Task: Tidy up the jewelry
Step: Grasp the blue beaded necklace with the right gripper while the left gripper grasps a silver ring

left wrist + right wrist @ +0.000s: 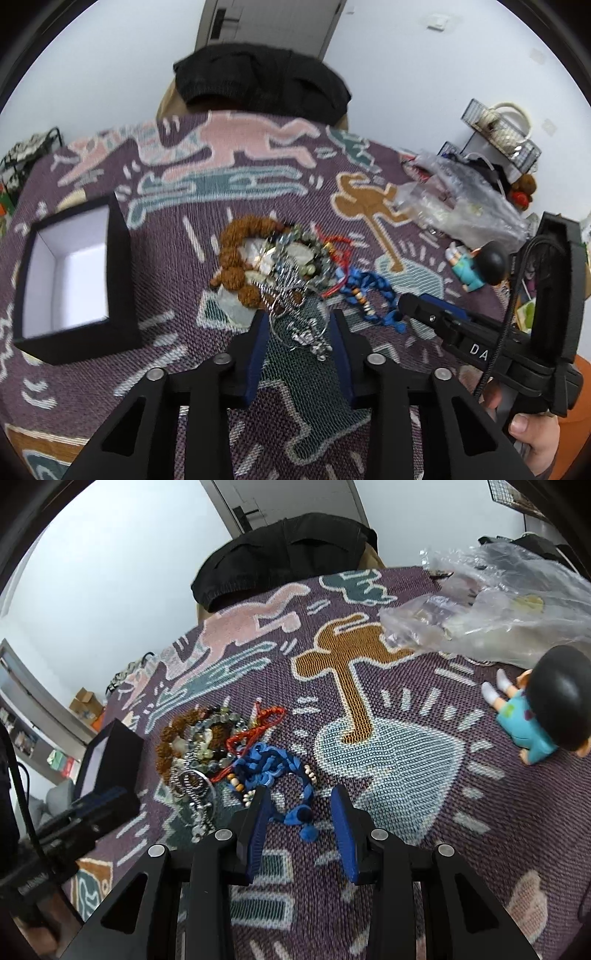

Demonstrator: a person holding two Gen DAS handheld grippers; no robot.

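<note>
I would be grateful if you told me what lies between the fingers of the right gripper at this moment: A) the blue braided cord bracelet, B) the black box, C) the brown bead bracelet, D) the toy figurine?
A: in the right wrist view the right gripper frames the tasselled end of the blue braided cord bracelet, its pads not yet pressing on it.

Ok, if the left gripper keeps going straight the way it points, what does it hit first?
Most likely the silver chain lying on the cloth between the left gripper fingers, at the near edge of the jewelry pile. Depth is hard to judge; the fingertips may meet the cloth at the same moment.
</note>
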